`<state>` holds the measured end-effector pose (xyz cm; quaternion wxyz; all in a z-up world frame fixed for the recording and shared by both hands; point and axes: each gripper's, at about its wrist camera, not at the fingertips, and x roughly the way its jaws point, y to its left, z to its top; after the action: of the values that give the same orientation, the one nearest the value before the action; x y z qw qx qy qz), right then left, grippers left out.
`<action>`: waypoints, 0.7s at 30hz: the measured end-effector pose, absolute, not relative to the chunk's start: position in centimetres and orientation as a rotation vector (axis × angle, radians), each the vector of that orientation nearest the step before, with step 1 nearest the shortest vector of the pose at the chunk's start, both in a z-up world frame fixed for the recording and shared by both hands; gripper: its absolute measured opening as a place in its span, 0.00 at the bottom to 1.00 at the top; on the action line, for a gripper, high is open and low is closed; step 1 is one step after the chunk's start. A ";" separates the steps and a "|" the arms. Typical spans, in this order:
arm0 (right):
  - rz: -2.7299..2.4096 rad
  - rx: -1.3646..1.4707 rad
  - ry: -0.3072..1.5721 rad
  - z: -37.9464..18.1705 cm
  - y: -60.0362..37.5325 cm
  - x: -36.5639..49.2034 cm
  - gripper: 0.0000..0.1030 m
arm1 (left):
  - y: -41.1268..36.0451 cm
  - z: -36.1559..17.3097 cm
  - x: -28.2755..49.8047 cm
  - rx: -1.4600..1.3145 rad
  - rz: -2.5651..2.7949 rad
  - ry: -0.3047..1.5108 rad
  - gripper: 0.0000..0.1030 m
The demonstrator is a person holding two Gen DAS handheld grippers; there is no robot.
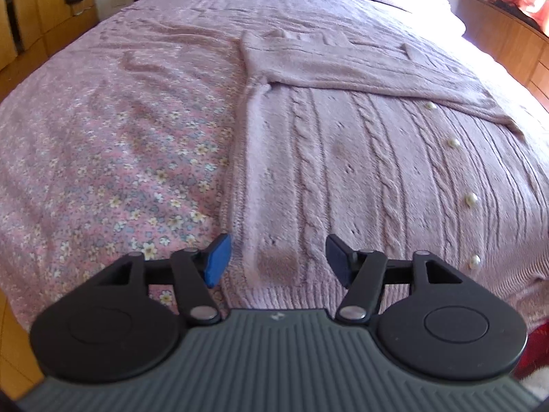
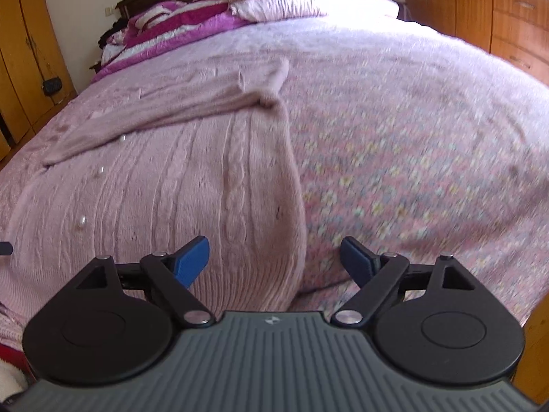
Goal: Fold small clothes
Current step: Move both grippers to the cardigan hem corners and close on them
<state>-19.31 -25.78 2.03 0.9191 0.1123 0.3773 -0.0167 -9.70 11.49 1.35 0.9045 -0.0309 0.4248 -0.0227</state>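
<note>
1. Left tongs (image 1: 278, 261): jaws apart, nothing gripped. The blue pads (image 1: 217, 260) straddle the left hem corner of the pink cardigan (image 1: 343, 171) but aren't pressing on it.
2. Right tongs (image 2: 274, 262): jaws spread wide, released. The cardigan's right side edge runs down between the pads w/o contact (this view is motion-blurred, esp. on the right).
3. Cardigan: cable-knit, lying flat on the bed, hem at the near edge of the bed, collar end toward the far end. Takes up the middle of the bed; seen from the left wrist it sits right of centre, from the right wrist left of centre.
4. One sleeve (image 1: 377, 72) is folded across the chest, running diagonally from the left shoulder down toward the right side.
5. Pearl buttons (image 1: 470, 199) run in a line down the front, right of the cable columns in the left wrist view.
6. Bedspread (image 1: 120, 171): pink w/ small flower print, showing on both sides of the cardigan.
7. Far end of the bed: magenta-and-white bedding (image 2: 178, 24) and a pale pillow (image 2: 308, 0), well apart from the cardigan.
8. Wooden cabinets (image 2: 497, 17) stand beside the bed on the right; wooden doors (image 2: 20, 51) on the left.
</note>
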 end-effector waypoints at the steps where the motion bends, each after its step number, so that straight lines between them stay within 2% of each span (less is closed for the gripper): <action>1: -0.032 0.236 0.778 1.8 -25.7 -19.3 0.86 | 11.5 1.3 -9.8 -0.060 -0.057 0.882 0.62; 21: 0.131 0.278 0.811 0.6 -25.3 -18.3 0.89 | 12.4 0.3 -11.0 -0.079 -0.022 0.879 0.62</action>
<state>-18.32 -25.34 0.63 0.9074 0.1346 0.3930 0.0637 -11.00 12.37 0.25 0.9042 -0.0383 0.4253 -0.0107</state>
